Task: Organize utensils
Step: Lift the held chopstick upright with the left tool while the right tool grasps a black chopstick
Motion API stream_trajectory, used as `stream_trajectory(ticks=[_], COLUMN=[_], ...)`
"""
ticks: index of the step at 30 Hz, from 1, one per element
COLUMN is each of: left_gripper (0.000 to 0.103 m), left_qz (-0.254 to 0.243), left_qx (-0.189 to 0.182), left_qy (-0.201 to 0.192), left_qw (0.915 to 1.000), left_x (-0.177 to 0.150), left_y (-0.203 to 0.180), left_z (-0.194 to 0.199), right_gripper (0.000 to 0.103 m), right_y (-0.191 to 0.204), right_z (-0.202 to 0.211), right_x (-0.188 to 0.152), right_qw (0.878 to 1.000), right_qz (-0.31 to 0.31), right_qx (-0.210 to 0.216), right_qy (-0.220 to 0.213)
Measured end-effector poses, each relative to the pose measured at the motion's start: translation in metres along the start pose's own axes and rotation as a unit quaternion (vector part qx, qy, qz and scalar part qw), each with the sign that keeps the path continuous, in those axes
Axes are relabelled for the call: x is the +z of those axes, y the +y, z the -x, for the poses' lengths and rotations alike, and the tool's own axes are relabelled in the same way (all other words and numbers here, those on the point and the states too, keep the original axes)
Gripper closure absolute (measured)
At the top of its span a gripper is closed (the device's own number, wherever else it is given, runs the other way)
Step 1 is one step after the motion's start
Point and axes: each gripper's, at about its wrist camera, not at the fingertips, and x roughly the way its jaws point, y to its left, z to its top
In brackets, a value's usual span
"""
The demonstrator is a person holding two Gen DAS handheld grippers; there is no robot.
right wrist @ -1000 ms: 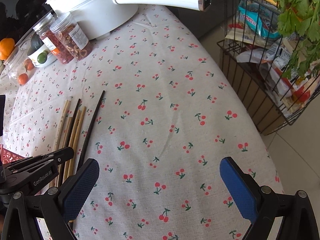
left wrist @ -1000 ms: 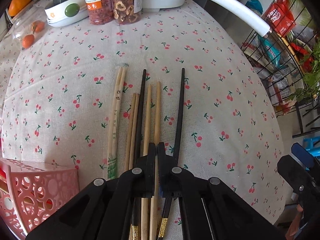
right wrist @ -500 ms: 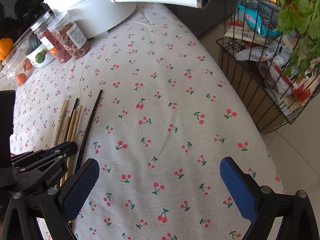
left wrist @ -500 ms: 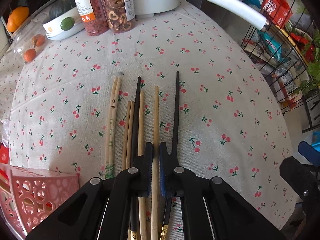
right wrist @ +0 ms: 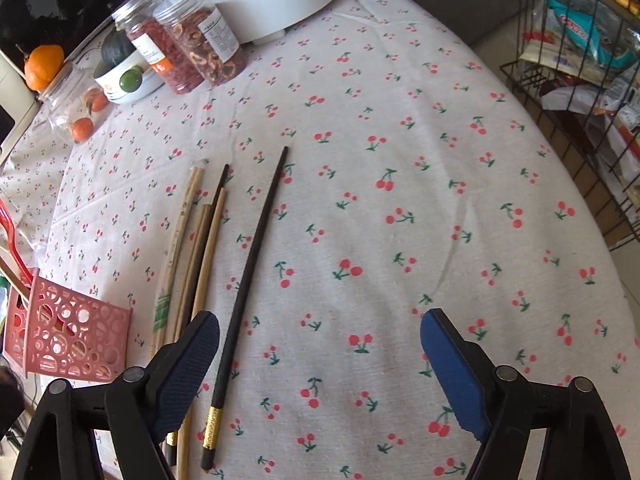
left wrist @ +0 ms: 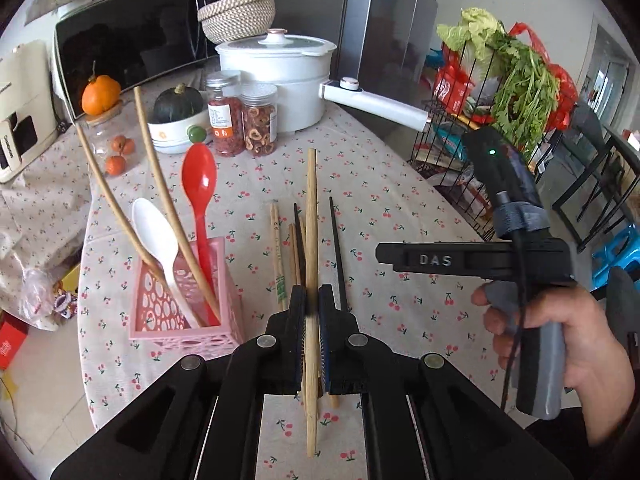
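Cherry-print tablecloth (left wrist: 400,208) over the table, dark microwave (left wrist: 132,40) along its far edge, grey fridge (left wrist: 384,28) behind, wire rack (left wrist: 452,144) beside the right edge, pale floor (right wrist: 624,256), daylight

Left tool (left wrist: 312,312) clamped, pointing steeply down; right tool (right wrist: 320,364) closing, nothing gripped; hand (left wrist: 568,344) apparently squeezing handle.

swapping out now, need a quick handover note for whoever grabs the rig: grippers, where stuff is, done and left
Left hand-held gripper: shut on one wooden chopstick, lifted off the table.
Right hand-held gripper: jaws closing, nothing pinched yet; the black chopstick lies between them on the cloth.
Pink basket: already holds a red spoon, a white spoon and two wooden chopsticks.
Left: drop the held chopstick in, then move the black one and the bundle beside it.
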Motion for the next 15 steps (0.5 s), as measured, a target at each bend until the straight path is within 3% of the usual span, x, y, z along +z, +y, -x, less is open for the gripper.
stream_trajectory(ticks=[6,10,15], left_gripper=[0.097,0.097,0.097], left_qz=[0.040,0.037,0.046], left_qx=[-0.031,-0.024,-0.026], left_qy=[-0.025,-0.038,-0.032], left_qw=[0.9984,0.9983,0.9981], left_x=[-0.015,-0.021,-0.025], left_y=[0.031,0.042,0.058], left_z=[0.024,0.032,0.032], right_gripper=[0.048,0.056,0.067], right_y=[0.026,0.039,0.066], right_z=[-0.033,-0.054,-0.068], right_x=[0.013,0.019,0.015], right_qw=[1.000,0.999,0.990], right_qz=[0.020,0.028,0.087], right_qx=[-0.015,-0.025,-0.109], right_qy=[0.002,0.006,0.003])
